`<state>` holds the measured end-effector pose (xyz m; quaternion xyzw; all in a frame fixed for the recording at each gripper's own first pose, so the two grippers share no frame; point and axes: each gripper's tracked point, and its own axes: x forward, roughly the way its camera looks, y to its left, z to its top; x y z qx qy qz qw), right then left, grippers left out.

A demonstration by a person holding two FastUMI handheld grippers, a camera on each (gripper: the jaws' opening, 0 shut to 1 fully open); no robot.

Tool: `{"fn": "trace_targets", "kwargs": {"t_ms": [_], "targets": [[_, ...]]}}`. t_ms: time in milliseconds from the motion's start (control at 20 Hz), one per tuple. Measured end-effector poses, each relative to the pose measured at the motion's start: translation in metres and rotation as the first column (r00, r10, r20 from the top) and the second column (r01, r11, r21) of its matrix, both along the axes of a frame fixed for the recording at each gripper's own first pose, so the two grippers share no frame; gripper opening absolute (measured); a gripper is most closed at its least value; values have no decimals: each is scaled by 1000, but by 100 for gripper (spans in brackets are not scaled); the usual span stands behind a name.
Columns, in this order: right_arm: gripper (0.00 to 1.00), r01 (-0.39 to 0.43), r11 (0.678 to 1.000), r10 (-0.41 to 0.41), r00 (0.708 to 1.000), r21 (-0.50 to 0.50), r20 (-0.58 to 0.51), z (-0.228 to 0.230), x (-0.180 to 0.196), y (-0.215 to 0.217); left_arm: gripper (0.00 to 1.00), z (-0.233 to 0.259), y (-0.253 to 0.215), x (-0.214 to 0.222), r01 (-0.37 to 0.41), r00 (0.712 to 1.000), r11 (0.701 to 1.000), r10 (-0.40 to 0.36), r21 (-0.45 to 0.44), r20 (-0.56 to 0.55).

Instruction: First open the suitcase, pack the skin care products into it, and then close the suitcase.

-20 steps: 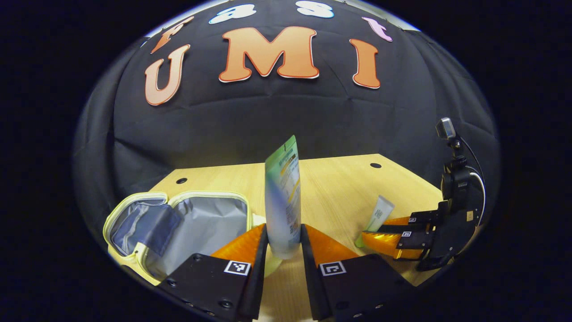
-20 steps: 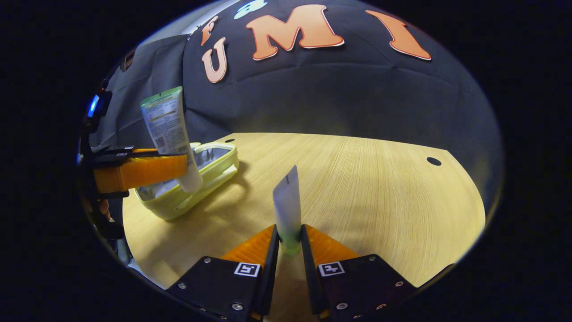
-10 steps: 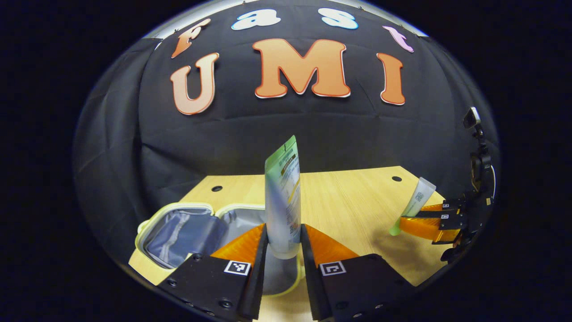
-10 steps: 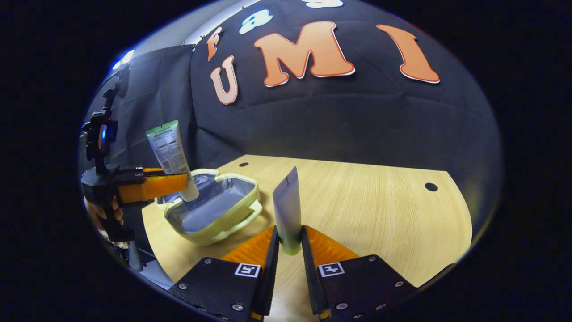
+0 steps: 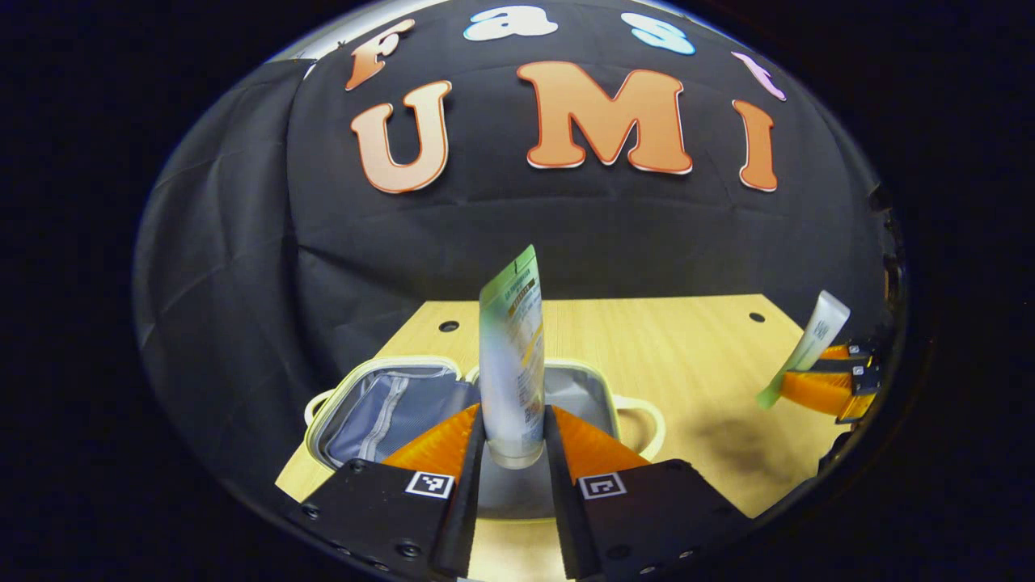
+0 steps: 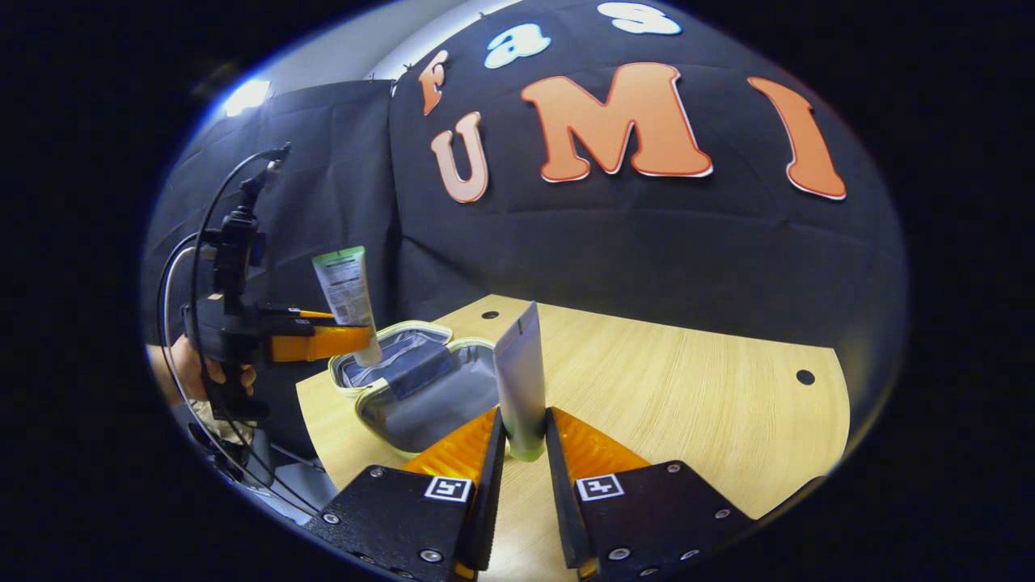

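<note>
Wooden table (image 5: 695, 356) is carrying the open suitcase (image 5: 380, 400); my left claw (image 5: 514, 453) is gripping a green-topped tube (image 5: 511, 347) above it (lower gently), my right claw (image 6: 524, 453) grasping a white tube (image 6: 520, 380) beside it.

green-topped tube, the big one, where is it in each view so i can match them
Left gripper view: green-topped tube stands at centre, clamped in the left tool, over the open suitcase.
Right gripper view: the same tube is at far left, above the suitcase.
Shared landmark: the open suitcase on the wooden table.
</note>
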<state>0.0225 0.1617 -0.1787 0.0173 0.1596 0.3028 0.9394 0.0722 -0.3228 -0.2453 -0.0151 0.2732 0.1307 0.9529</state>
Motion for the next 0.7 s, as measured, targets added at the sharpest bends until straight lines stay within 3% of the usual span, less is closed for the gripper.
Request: {"fn": "trace_targets", "kwargs": {"t_ms": [250,550,700], "targets": [[33,38,999,-38,999,-11,12,20,-1,38,41,-43,22,1,123,984,992,-127,-43,-128],[33,104,991,-105,994,-84,-14,9,5,71,42,-125,27,8,205,919,959,-257,-194,-298],[33,132,987,-138,989,-90,-59,-2,8,87,43,-160,25,12,190,884,945,-283,-266,-372]]}}
